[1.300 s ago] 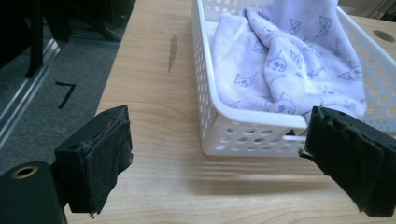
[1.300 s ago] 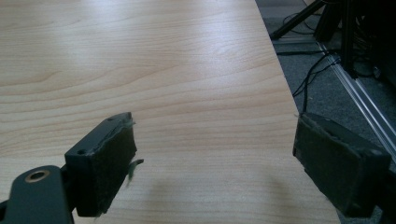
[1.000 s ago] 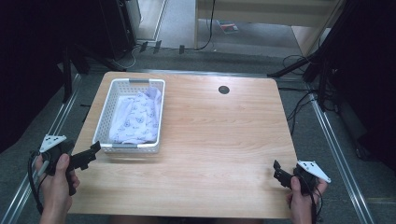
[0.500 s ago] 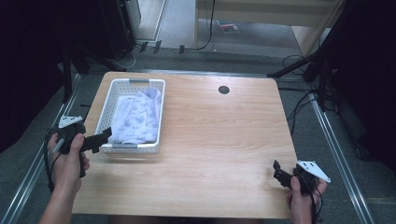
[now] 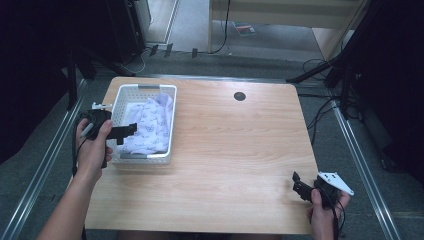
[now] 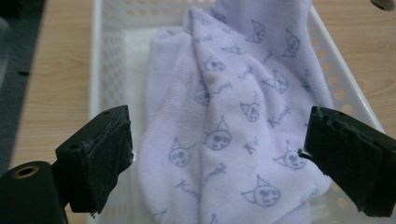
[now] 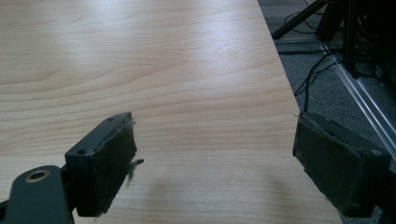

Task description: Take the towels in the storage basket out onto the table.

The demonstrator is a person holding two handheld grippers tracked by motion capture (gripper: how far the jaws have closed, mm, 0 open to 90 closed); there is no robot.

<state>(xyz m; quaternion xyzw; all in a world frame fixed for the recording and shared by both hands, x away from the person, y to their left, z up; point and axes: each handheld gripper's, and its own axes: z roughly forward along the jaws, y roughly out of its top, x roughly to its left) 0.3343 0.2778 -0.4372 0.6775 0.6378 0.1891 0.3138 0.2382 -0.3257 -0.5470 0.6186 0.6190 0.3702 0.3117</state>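
A white perforated basket (image 5: 171, 120) stands at the table's left, holding a crumpled lilac cloth (image 5: 150, 125) printed with small cat faces. My left gripper (image 5: 131, 131) hovers over the basket's left rim, pointing right across the cloth, jaws open with nothing between them. In the left gripper view the cloth (image 6: 233, 121) lies below and beyond the open left gripper (image 6: 217, 154), inside the basket (image 6: 100, 70). At the table's front right corner my right gripper (image 5: 297, 184) rests open. In the right gripper view the right gripper (image 7: 212, 163) is over bare wood.
The wooden table (image 5: 235, 150) has a round cable hole (image 5: 239, 96) at the back. Its right edge (image 7: 280, 74) drops to a grey floor with cables and metal rails. Dark stands and equipment flank both sides.
My left hand has moved away from the front edge toward the back, and its gripper has swung over the basket's left rim. The right hand has stayed put.
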